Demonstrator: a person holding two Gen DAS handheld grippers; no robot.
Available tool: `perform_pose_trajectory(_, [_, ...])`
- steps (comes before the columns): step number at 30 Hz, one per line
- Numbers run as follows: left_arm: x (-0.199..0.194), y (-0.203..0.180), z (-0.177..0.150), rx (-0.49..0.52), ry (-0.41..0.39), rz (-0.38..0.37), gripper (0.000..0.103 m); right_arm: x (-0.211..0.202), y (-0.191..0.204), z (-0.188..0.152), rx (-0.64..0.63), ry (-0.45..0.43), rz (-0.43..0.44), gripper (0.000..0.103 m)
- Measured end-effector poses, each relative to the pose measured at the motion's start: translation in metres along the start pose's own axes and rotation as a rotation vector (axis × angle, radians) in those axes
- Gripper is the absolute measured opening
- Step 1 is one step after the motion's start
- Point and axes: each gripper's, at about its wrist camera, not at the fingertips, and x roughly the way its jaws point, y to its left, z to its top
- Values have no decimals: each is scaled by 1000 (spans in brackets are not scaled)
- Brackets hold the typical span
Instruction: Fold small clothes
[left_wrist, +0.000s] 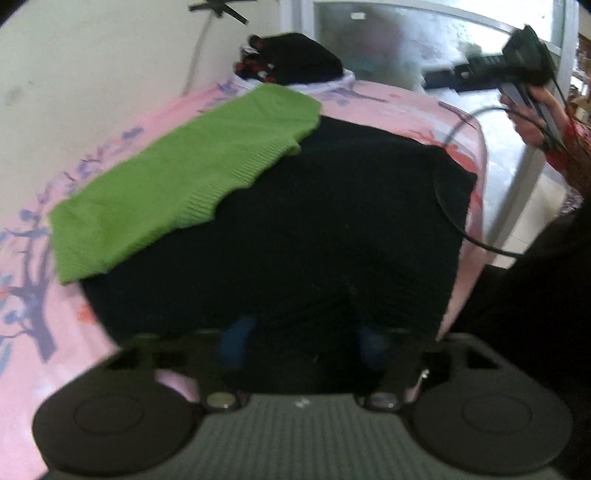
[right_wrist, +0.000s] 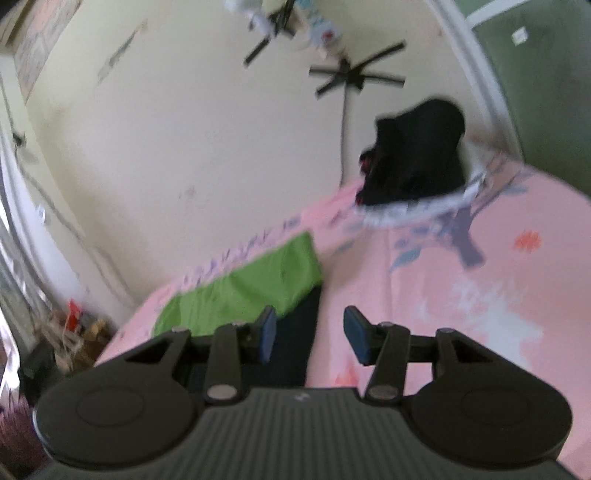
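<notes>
While the left wrist view is pretty blurry, you can still see the black garment (left_wrist: 295, 221) spread flat over the pink bedsheet (left_wrist: 369, 99), with the green knit piece (left_wrist: 177, 173) lying across its far left edge and partly overlapping it; beyond the black garment, at the far end of the bed, sits a stack of folded dark clothes (left_wrist: 291, 59); the left gripper (left_wrist: 303, 339) hovers low over the garment's near hem, its blue pads dark and smeared against the cloth, so honestly I can't tell if it's pinching fabric or just gapped above it; the right gripper (left_wrist: 524, 66) is up off to the garment's right, held in a hand (left_wrist: 535, 118) and well clear.

Over in the right wrist view, the right gripper (right_wrist: 308, 332) has its blue pads (right_wrist: 356, 336) spread apart with nothing between them, a strip of the black garment (right_wrist: 295, 332) just below; the green piece sits to that garment's left.

Handling guess: both pieces look soft, light and floppy, the knit a bit stretchy; I'd grab the black garment at its near corners or hem, since a mid-panel pinch would probably just bunch it.
</notes>
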Motion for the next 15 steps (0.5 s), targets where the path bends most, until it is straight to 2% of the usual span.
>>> perform_pose_trajectory(2, [-9,5,-4,-46,-37,20,15,6,7,-14,-38,74,-2,46])
perform_pose_trajectory(7, [-45,28,-24,-251,-174,36,14,10,22,-48,-129,276,23,46])
perform_pose_trajectory(10, [-67,32,-41,-367,-287,43,14,9,29,-60,-135,340,63,45])
perform_pose_trajectory(12, [-73,33,-52,-442,-346,41,14,18,31,-65,-141,364,52,43])
perform_pose_trajectory(14, [-74,35,-60,-518,-392,37,14,26,35,-64,-162,362,56,30])
perform_pose_trajectory(15, [-74,36,-62,-549,-409,38,14,31,37,-62,-166,370,60,15])
